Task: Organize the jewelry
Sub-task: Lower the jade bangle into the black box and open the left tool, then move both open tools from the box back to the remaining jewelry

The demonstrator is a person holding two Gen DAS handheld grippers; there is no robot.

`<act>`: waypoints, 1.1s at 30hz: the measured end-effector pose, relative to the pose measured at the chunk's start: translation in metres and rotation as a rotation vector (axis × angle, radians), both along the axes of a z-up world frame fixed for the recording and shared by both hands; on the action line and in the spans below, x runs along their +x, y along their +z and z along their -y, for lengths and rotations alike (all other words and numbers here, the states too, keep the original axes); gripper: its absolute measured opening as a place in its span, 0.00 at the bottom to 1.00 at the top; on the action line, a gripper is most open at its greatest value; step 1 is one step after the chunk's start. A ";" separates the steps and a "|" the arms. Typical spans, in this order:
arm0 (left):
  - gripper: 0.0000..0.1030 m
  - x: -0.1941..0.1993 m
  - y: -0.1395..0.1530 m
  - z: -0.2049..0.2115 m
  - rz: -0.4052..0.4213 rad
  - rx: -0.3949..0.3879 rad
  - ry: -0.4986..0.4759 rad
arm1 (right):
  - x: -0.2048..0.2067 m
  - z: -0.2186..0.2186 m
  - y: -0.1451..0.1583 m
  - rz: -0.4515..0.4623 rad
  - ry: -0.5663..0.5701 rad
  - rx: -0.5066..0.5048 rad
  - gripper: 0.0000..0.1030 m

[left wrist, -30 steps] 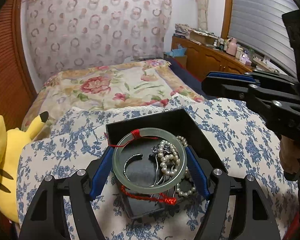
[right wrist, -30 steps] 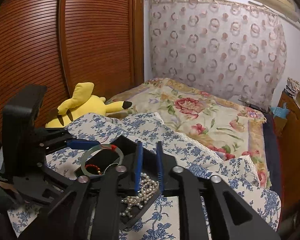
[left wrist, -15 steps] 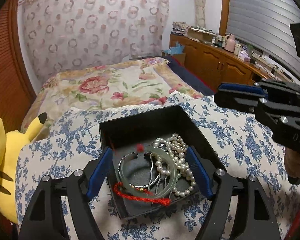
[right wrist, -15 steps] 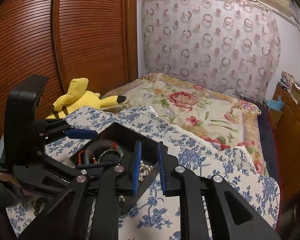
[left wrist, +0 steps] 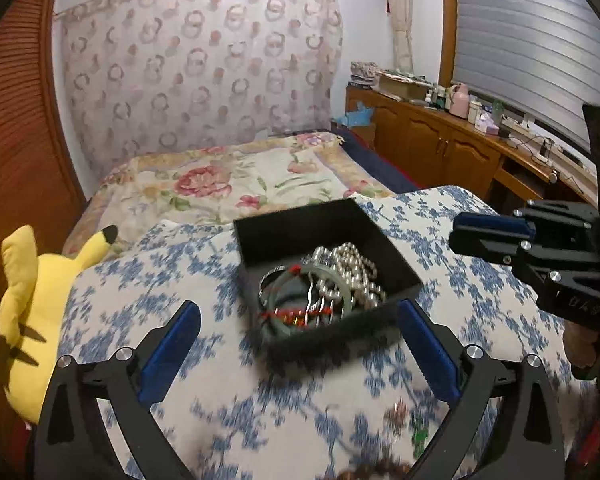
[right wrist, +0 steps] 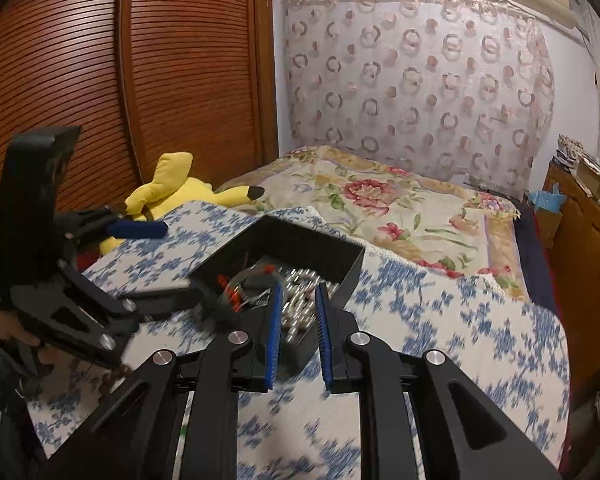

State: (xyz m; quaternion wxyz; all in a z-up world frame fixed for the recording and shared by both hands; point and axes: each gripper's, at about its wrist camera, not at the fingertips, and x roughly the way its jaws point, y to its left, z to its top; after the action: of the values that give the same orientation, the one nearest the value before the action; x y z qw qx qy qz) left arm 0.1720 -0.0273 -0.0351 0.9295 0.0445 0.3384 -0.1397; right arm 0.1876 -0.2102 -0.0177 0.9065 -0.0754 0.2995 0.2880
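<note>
Change: a second ago the green bangle [left wrist: 305,306] sat between the pads of the left claw [left wrist: 298,342]; now it lies in the black box [left wrist: 300,236], and the claw has backed off toward the camera.
Left claw: jaws opening, spread wide, nothing between them.
Right claw [right wrist: 298,330]: jaws narrow, a slim gap between the blue pads, nothing gripped as far as the blurred view shows.
Box contents: bangle with red cord, a pearl string [left wrist: 349,270], and a thin silver bracelet [left wrist: 272,280], heaped together.
Box place: on the blue-flowered cloth [left wrist: 140,280].
Bangle to claws: just beyond the left claw's tips, apart from them; left of and beyond the right claw's tips.
Loose pieces: brown beads [left wrist: 379,470] on the cloth at the near edge, blurred.
</note>
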 end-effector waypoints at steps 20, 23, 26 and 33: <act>0.92 -0.072 -0.056 -0.035 -0.149 0.049 0.033 | -0.113 -0.013 -0.069 -0.148 0.011 -0.044 0.28; 0.92 -0.072 -0.063 -0.036 -0.178 0.054 0.034 | -0.119 -0.013 -0.071 -0.153 0.015 -0.048 0.28; 0.92 -0.070 -0.068 -0.035 -0.195 0.065 0.034 | -0.122 -0.012 -0.073 -0.159 0.016 -0.038 0.28; 0.82 -0.072 -0.067 -0.032 -0.188 0.046 0.016 | -0.124 -0.009 -0.079 -0.164 0.007 -0.015 0.28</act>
State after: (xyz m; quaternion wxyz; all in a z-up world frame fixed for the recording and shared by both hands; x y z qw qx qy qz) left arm 0.0996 0.0043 -0.1024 0.8935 0.0500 0.4275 -0.1279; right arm 0.0634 -0.2015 -0.0962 0.8773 -0.0595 0.3746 0.2941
